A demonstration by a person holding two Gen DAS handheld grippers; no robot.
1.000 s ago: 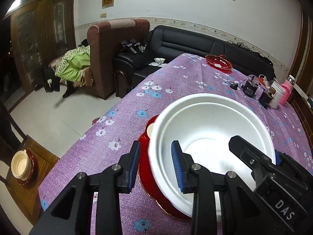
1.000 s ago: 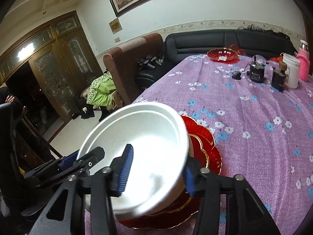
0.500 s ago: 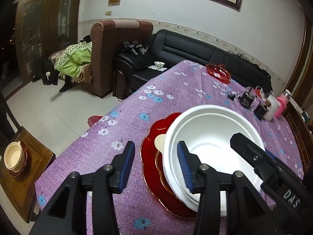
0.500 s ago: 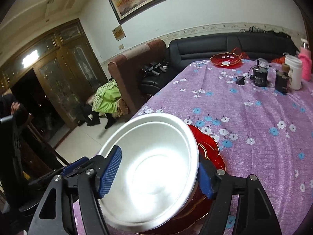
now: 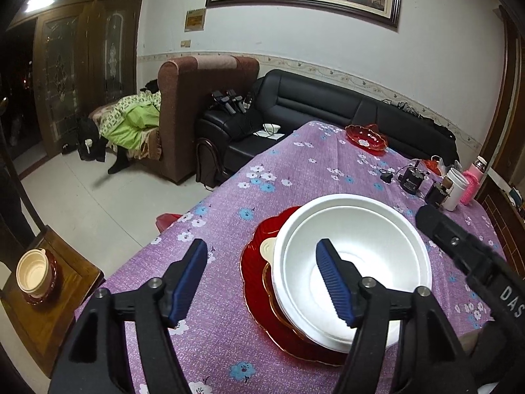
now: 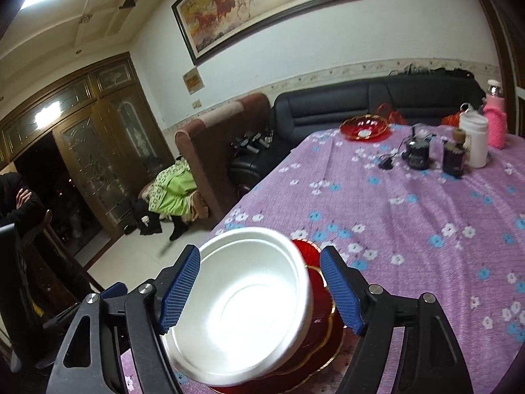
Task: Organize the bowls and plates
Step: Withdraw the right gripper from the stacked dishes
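White foam bowl (image 5: 352, 262) rests on red scalloped plates (image 5: 259, 282), purple floral tablecloth (image 5: 295, 177). Left gripper (image 5: 262, 279) and right gripper (image 6: 261, 292) just opened wide, gripping nothing.

White bowl (image 5: 354, 256), red plate (image 5: 259, 282), perhaps gold-edged.

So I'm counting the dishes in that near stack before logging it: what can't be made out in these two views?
- Left wrist view: the white bowl covers most of the red plates and a cream dish; no sure count.
- Right wrist view: the white bowl's inside is glared out, and the stack's near part is cut by the bottom edge and hidden by the right gripper.
- Both: labels on the far containers are too small.
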